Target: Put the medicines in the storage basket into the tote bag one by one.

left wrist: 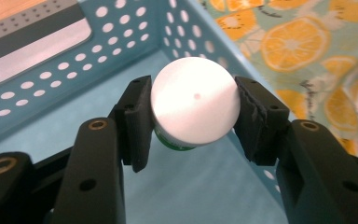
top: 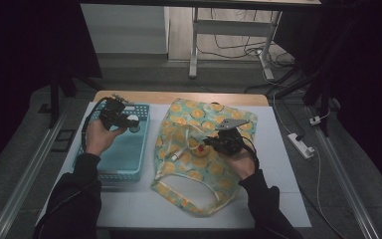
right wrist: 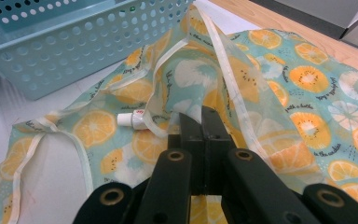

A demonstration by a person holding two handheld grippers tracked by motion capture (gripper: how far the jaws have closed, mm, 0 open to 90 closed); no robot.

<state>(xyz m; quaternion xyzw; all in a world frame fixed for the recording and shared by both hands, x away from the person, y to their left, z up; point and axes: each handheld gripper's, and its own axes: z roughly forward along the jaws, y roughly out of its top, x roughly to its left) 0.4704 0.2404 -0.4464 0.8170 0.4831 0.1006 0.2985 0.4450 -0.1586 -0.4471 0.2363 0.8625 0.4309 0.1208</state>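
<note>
Clamped between the left gripper's (left wrist: 193, 119) two black pads sits a small round container with a white lid (left wrist: 195, 106) and a green body, held above the inside of the blue perforated basket (left wrist: 37, 95), near its corner. From the high view, that basket (top: 122, 154) rests on the white table (top: 288, 164) just left of a fruit-print cloth bag (top: 199, 149). Over the bag, the right gripper (top: 211, 143) has its jaws pressed together, pinching the bag's fabric (right wrist: 242, 93) and raising a fold of it. A small white tube (right wrist: 131, 120) lies in the bag's opening, just beside those jaws.
</note>
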